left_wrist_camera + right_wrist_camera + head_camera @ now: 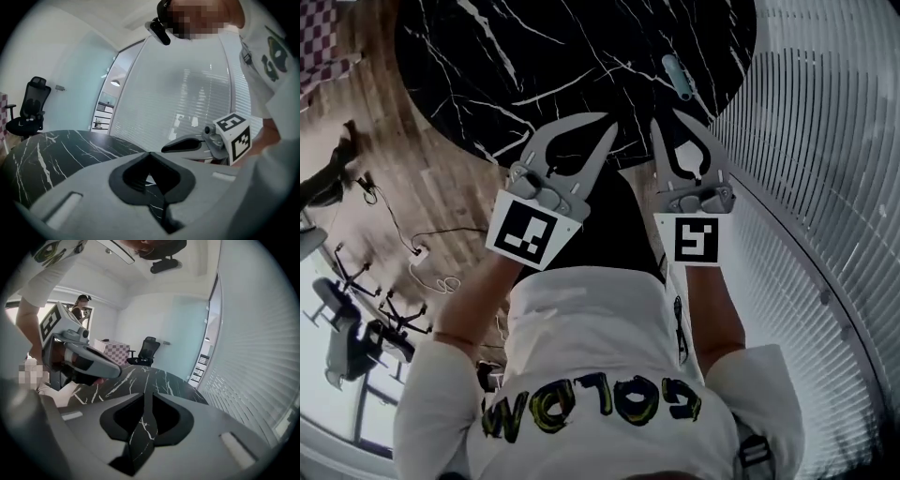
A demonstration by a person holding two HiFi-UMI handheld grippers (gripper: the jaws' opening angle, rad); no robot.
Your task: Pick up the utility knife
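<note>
The step in hand is the approach: nothing is gripped yet. In the head view the knife (678, 77) lies near the table's (581, 37) edge, in the upper right of the frame, a pale, slim thing on the black marbled top. It sits just above the right gripper (666, 117) in that view and apart from it.

The right gripper's jaws stand a little apart. Its own view shows a narrow slit between the tips, with only tabletop behind it and nothing between them. The left gripper (607, 122) is at centre frame, over the table's near rim. Its jaws are closed tip to tip and hold nothing. Neither gripper view shows the knife.

The right gripper looks the likelier one to take it, being the nearer. The next move would call for:
- wider jaws, since the present gap looks too narrow for the knife's body;
- a reach toward the top of the frame, and a drop low to the tabletop;
- lining the jaws across the knife's width, not along its length, before closing.
</note>
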